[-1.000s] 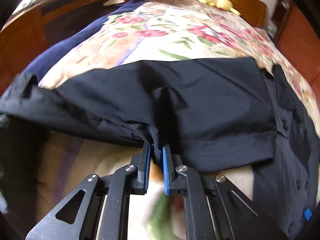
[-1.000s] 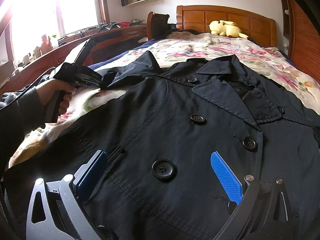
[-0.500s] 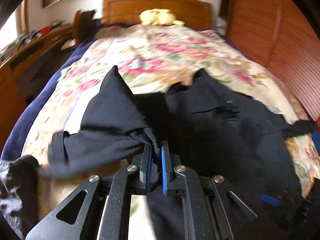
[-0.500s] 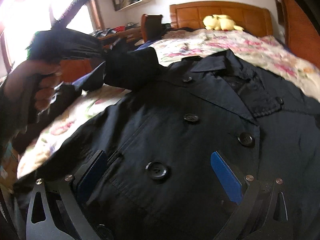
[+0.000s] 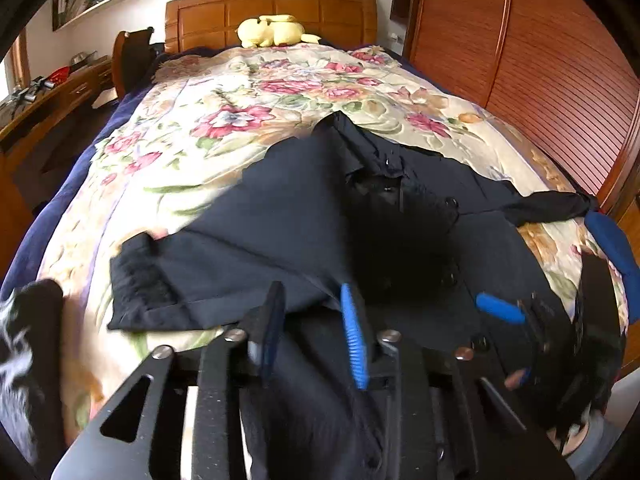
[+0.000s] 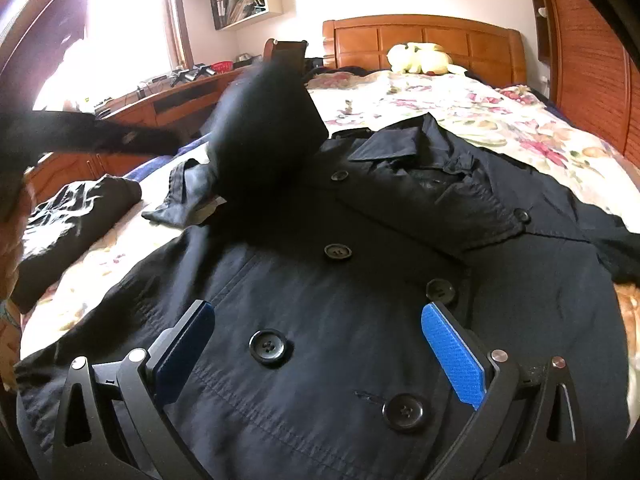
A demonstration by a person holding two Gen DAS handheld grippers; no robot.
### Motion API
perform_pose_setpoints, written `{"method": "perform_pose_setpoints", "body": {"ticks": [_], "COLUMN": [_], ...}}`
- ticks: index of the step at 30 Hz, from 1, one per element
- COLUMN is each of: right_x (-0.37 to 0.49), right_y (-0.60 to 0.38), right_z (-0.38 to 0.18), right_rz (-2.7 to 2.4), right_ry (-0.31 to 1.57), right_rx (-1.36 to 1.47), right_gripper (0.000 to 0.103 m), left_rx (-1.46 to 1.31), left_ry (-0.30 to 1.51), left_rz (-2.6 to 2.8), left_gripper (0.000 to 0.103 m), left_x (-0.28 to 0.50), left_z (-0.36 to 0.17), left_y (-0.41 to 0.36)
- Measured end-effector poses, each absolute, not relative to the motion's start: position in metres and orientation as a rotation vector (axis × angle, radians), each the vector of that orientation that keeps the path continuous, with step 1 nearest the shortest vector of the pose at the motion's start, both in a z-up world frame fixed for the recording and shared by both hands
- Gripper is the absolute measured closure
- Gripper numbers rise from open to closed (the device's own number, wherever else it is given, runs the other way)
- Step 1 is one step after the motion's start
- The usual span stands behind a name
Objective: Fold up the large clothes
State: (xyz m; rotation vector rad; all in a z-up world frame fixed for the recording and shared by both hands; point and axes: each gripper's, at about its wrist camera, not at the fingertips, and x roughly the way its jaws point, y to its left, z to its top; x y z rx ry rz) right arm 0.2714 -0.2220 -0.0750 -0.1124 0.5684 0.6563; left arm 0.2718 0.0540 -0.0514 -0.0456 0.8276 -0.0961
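A black double-breasted coat point(image 6: 360, 272) lies face up on the floral bedspread point(image 6: 460, 100). Its left sleeve point(image 5: 224, 264) is folded across toward the chest, with the cuff point(image 5: 136, 288) at the left. My left gripper point(image 5: 312, 332) hovers over the coat's body with its jaws apart and nothing between them. In the right wrist view it is a dark blur point(image 6: 260, 132) above the sleeve. My right gripper point(image 6: 316, 344) is wide open, low over the buttoned front, and also shows in the left wrist view point(image 5: 520, 320).
A yellow plush toy point(image 5: 272, 32) lies by the wooden headboard point(image 5: 272, 12). A dark folded garment point(image 6: 68, 224) lies at the bed's left edge. A wooden desk point(image 6: 168, 100) runs along the left. A slatted wooden wardrobe point(image 5: 560, 80) stands on the right.
My left gripper carried the sleeve up and across onto the coat, then opened and let it go. My right gripper stayed open over the coat front.
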Motion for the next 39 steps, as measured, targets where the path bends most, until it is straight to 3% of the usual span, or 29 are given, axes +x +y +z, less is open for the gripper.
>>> {"method": "perform_pose_setpoints", "body": {"ticks": [8,20,30,39], "right_x": [0.261,0.26,0.267,0.272], "right_y": [-0.222,-0.211,-0.213,-0.191], "right_z": [-0.076,-0.085,-0.087,-0.044], "right_rz": [0.647,0.629,0.604,0.634], "right_ry": [0.544,0.552,0.578,0.534], "right_rx": [-0.142,-0.199,-0.173,-0.285], "right_gripper": [0.0,0.0,0.0,0.003], "left_rx": [-0.037,-0.059,-0.069,-0.033], "left_ry": [0.787,0.741,0.651,0.586], "left_rz": [-0.074,0.006,0.017,-0.003], "left_gripper": [0.056,0.055,0.055,0.055], "left_x": [0.222,0.191,0.172,0.159], "left_z": [-0.067,-0.118,-0.125,-0.12], "left_y": [0.079,0.122,0.126,0.123]}}
